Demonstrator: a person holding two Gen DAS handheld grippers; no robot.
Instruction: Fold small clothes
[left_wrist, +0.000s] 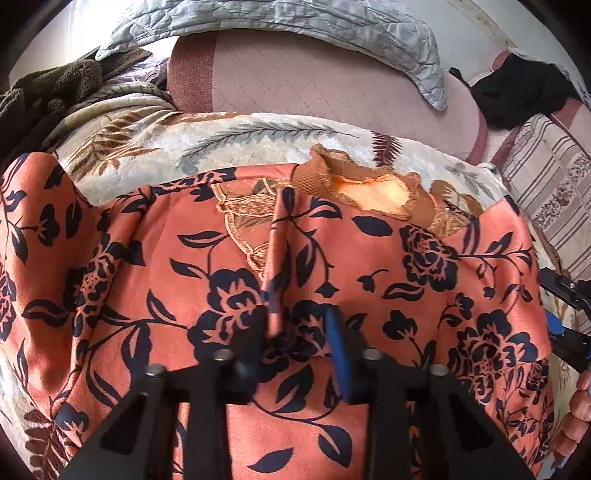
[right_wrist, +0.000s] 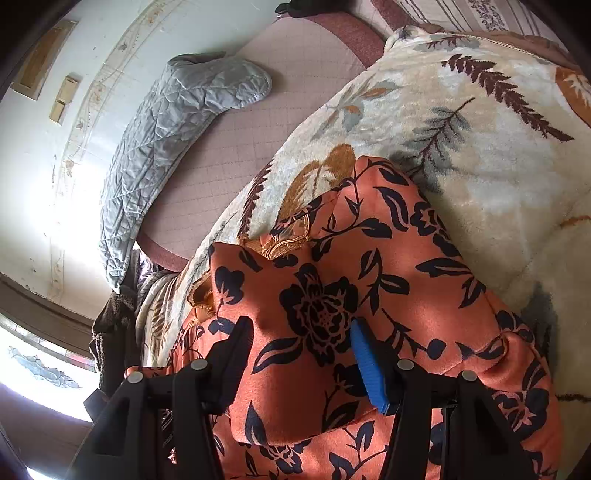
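Observation:
An orange garment (left_wrist: 406, 295) with a dark blue flower print lies spread on a cream leaf-patterned blanket (left_wrist: 221, 136). Its brown ribbed collar (left_wrist: 314, 173) and lace trim are at the far edge. My left gripper (left_wrist: 295, 328) is shut on a narrow raised ridge of the cloth that runs away toward the collar. In the right wrist view, a thick hump of the same garment (right_wrist: 406, 258) fills the gap between the black finger and the blue pad of my right gripper (right_wrist: 301, 339), which is shut on it. The right gripper (left_wrist: 565, 295) and a person's hand show at the left view's right edge.
Beyond the blanket (right_wrist: 480, 147) is a pink quilted mattress (left_wrist: 295, 81) with a grey quilt (left_wrist: 295, 22) across its far side. A dark brown towel (left_wrist: 48, 85) lies at the left, a black cloth (left_wrist: 517, 88) and striped cushion (left_wrist: 546, 184) at the right.

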